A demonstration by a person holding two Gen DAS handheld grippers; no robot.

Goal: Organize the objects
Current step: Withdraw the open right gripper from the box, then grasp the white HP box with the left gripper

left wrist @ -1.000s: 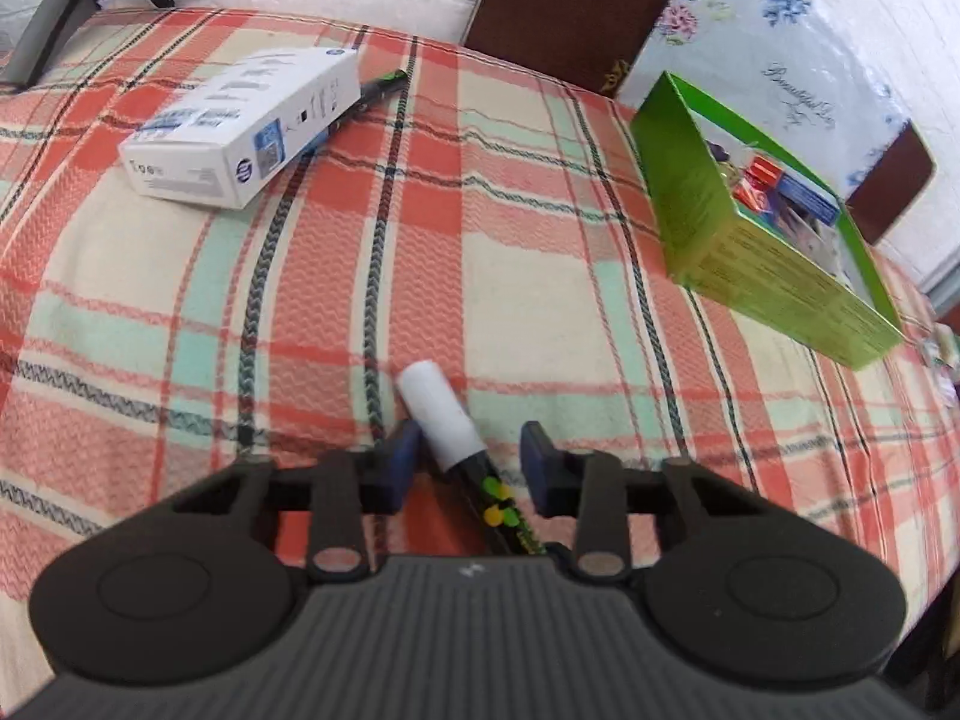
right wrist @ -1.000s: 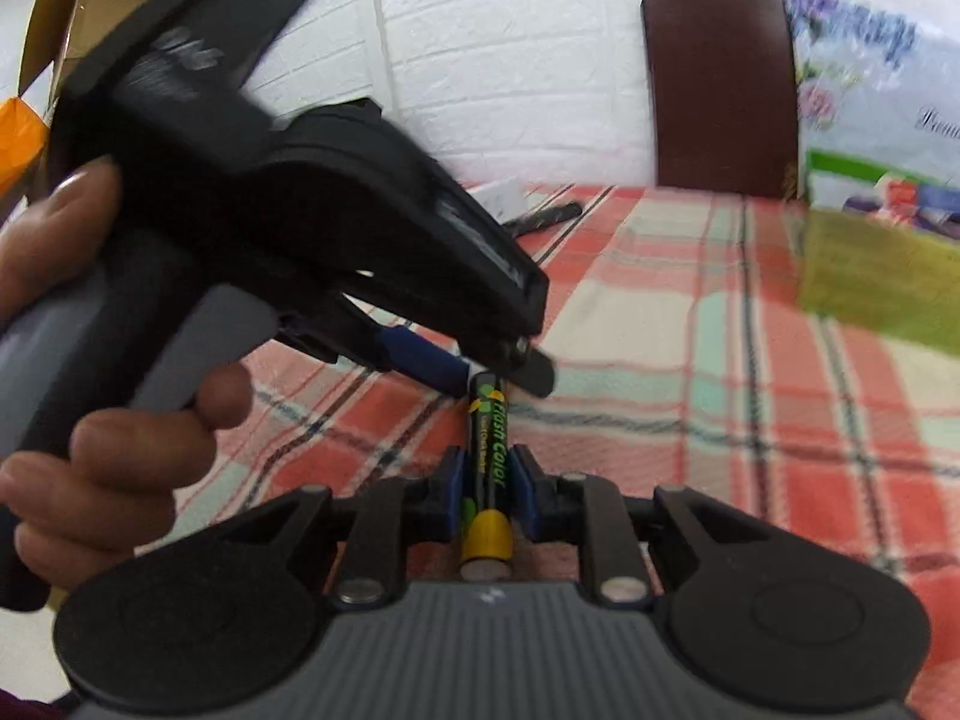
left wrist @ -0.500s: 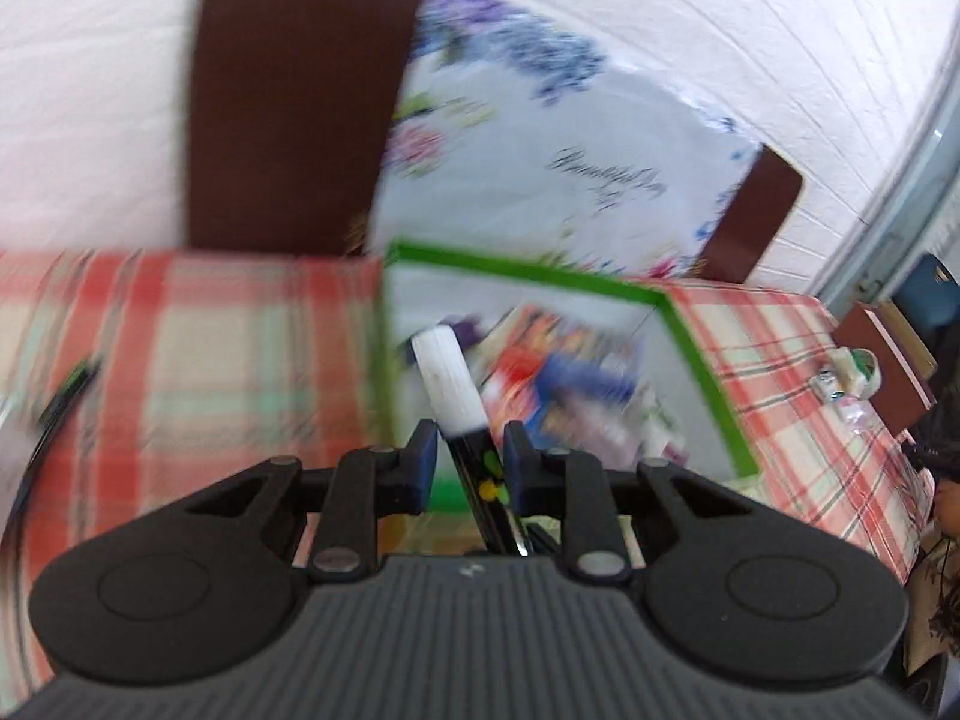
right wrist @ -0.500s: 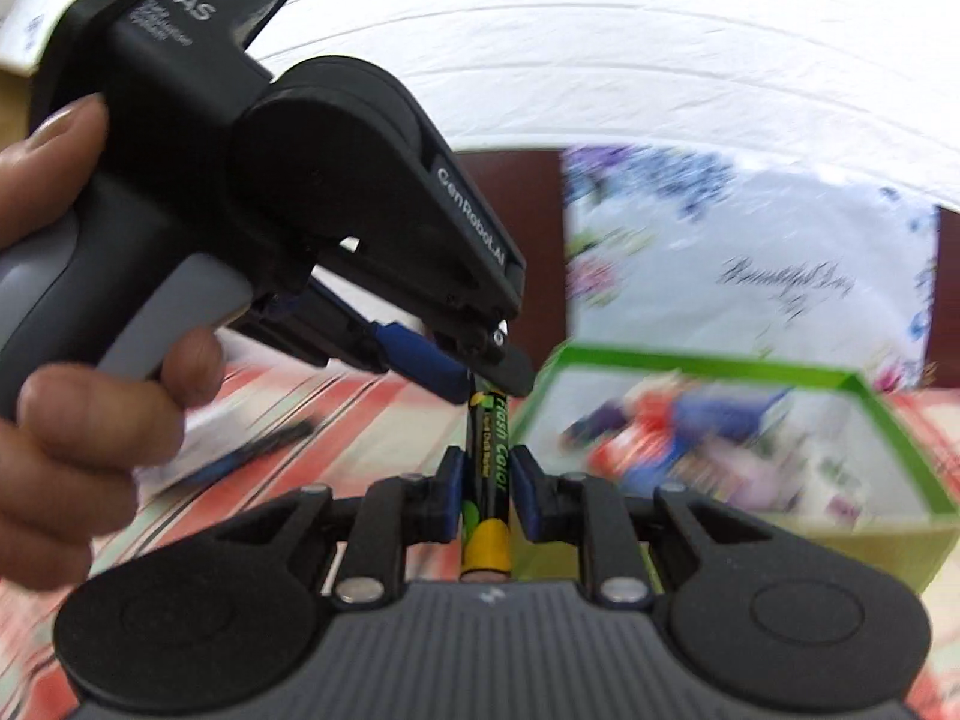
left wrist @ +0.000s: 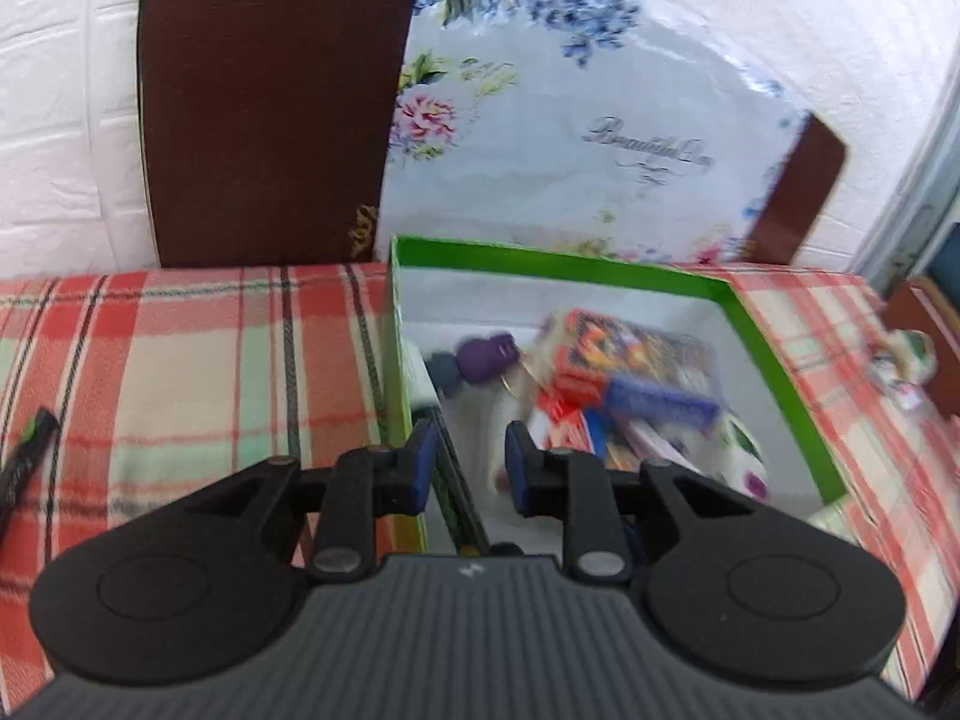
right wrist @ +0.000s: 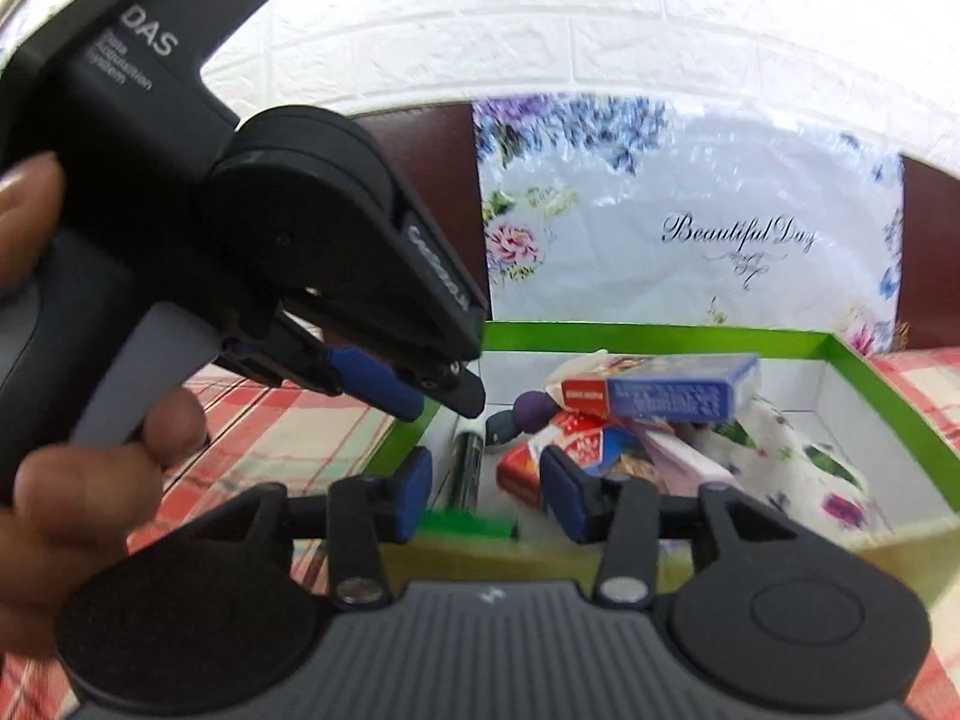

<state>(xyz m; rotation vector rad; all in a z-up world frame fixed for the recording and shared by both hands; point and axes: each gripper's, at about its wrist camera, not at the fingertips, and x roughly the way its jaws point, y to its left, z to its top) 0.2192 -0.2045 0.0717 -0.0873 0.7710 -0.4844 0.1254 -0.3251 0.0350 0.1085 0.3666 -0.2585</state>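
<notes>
A green box (left wrist: 558, 261) with a white inside stands on the plaid table; it also shows in the right wrist view (right wrist: 660, 333). A black marker with a white cap (left wrist: 429, 402) lies inside along its left wall, seen too in the right wrist view (right wrist: 467, 468). My left gripper (left wrist: 465, 468) is open over the box's near left corner, with the marker loose beneath it. My right gripper (right wrist: 486, 498) is open and empty at the box's near wall. The left gripper's body (right wrist: 270, 252) fills the left of the right wrist view.
The box holds a blue and red carton (right wrist: 660, 393), a purple piece (left wrist: 486, 354), red packets (right wrist: 558, 444) and floral cloth (right wrist: 798, 456). Another black pen (left wrist: 24, 462) lies on the cloth at far left. Brown chairs (left wrist: 270, 96) and a floral sheet (left wrist: 570, 138) stand behind.
Both grippers have opened over the green box. The marker has dropped from between them and now lies inside along the left wall.
</notes>
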